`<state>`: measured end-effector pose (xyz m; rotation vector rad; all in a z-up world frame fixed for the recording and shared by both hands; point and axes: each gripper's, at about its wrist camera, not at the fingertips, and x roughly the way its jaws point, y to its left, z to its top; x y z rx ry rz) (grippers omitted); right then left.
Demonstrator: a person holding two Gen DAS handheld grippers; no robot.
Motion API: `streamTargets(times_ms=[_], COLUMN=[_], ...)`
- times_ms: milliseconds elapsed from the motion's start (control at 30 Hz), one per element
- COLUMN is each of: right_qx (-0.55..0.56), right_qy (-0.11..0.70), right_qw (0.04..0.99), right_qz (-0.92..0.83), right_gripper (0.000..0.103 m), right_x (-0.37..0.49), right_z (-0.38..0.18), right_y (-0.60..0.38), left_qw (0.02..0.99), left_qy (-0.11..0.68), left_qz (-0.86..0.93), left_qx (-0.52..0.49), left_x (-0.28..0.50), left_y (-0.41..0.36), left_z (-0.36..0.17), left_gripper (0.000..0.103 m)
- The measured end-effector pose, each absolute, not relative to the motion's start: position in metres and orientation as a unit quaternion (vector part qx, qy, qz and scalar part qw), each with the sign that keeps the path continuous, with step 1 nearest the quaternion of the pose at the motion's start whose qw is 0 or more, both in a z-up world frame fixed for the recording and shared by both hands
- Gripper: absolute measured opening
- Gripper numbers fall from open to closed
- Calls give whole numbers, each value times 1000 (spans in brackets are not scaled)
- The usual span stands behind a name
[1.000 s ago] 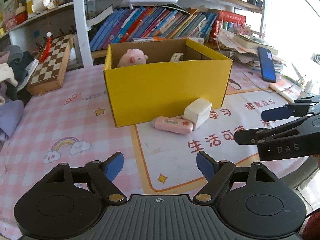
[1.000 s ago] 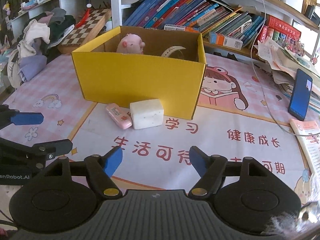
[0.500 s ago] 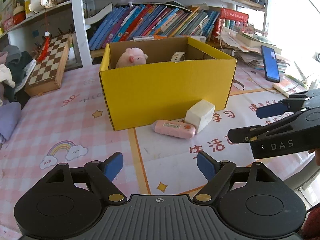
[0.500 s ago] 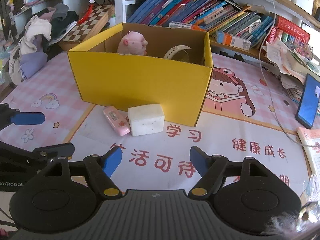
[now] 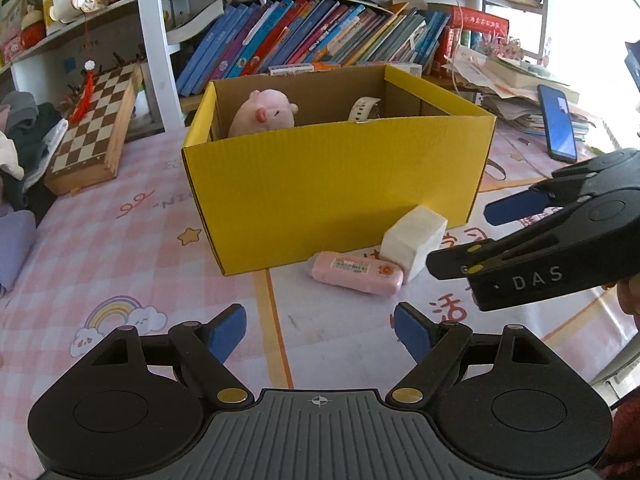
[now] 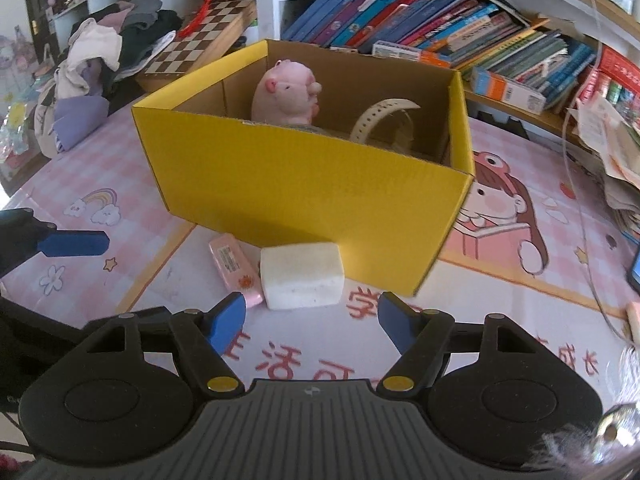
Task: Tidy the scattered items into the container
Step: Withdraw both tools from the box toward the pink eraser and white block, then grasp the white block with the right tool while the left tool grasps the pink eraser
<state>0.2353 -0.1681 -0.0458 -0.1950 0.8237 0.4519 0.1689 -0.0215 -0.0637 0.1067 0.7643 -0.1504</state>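
A yellow cardboard box (image 5: 332,184) (image 6: 304,188) stands open on the table, holding a pink plush pig (image 5: 264,114) (image 6: 286,94) and a cream watch strap (image 5: 362,109) (image 6: 384,122). Against its near wall lie a white block (image 5: 414,240) (image 6: 302,276) and a pink case (image 5: 356,272) (image 6: 236,266), touching each other. My left gripper (image 5: 320,330) is open and empty, short of the pink case. My right gripper (image 6: 310,322) is open and empty, just in front of the white block; it also shows from the side as a black gripper body (image 5: 560,248).
A pink printed mat (image 5: 100,248) covers the table. A chessboard (image 5: 96,136) leans at the back left beside a clothes pile (image 6: 104,60). Bookshelves (image 5: 320,40) run behind the box. A phone (image 5: 558,122) and stacked papers (image 6: 612,148) lie at the right.
Both grippers have moved forward toward the box and the two items in front of it. Both stayed open. The white block and pink case have not moved.
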Motion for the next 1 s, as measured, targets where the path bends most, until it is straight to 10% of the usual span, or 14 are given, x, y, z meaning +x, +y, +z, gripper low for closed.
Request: streamTargets(times_ms=[1000], right_qx=[-92], right_qy=[410], right_qw=[875], right_qz=[239], right_gripper=[43], right_x=[262], right_z=[-53], right_y=[-192], left_qw=[901], left_qy=[414], left_qz=[-108], left_qx=[68], left_x=[231], left_y=[-53], left_z=[-92], left_gripper=[83])
